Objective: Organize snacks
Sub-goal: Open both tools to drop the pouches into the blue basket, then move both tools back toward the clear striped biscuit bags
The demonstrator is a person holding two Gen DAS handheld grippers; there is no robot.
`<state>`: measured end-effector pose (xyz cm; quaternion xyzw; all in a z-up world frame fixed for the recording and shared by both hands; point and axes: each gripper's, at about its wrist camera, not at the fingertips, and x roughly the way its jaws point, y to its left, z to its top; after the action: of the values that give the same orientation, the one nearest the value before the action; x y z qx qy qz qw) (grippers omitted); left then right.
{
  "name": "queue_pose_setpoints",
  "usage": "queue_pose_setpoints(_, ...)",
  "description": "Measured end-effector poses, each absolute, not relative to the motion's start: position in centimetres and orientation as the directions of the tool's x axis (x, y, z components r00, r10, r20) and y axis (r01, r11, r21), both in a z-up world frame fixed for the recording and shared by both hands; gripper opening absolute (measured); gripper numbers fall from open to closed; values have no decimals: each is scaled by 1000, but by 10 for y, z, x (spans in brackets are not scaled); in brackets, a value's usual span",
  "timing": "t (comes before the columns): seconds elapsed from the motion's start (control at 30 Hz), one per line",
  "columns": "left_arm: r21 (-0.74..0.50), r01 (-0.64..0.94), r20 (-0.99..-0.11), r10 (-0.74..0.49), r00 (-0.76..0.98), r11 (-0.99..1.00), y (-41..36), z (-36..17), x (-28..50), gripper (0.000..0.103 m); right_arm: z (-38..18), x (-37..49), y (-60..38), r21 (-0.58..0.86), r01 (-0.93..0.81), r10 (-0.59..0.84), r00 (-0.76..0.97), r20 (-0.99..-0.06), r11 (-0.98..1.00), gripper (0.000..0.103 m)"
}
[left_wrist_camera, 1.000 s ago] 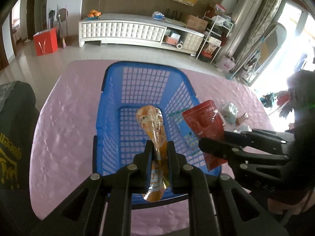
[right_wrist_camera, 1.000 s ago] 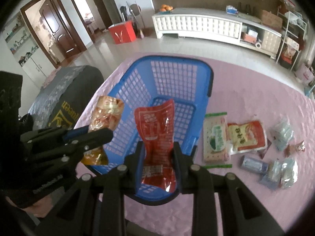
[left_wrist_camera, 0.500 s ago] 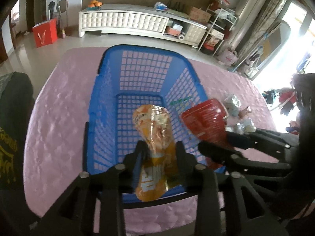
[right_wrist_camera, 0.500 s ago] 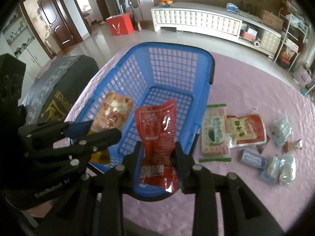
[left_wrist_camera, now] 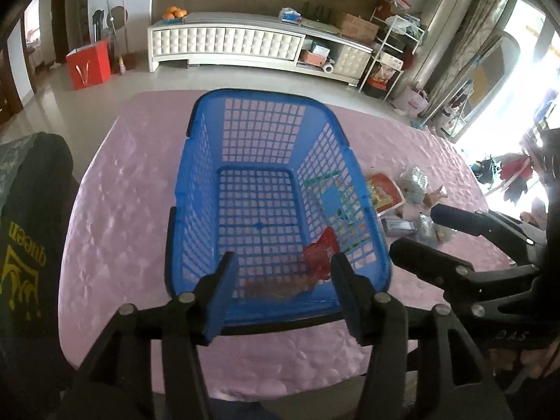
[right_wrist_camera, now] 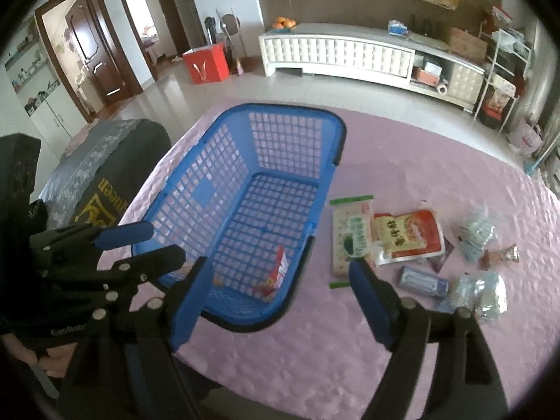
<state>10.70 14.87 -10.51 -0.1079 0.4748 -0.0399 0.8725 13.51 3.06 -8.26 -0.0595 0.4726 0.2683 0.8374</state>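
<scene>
Red snack packet (left_wrist_camera: 320, 253) lies crumpled in blue basket's (left_wrist_camera: 252, 105) near corner.

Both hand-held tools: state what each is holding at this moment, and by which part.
Nothing is held. The left tool and right tool are opening with empty jaws; the crumpled red snack packet and blurred orange packet lie in the blue plastic basket.

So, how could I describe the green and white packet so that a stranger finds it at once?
Find the blue basket on the pink tablecloth. The green and white packet lies flat just outside its right wall, closest of all the loose snacks. It alone has green ends; the red and white packet overlaps its right edge.
</scene>
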Motion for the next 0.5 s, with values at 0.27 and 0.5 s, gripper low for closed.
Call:
queue_pose_setpoints(0.27, -165, 0, -799, -134, 586, 986, 125, -75, 94, 52, -62, 126, 9, 145, -489, 398, 465, -791, 860, 83)
queue_pose_setpoints(0.5, -117, 47, -779, -121, 616, 992, 89, -53, 85, 52, -47, 118, -23, 144, -464, 395, 506, -767, 874, 83)
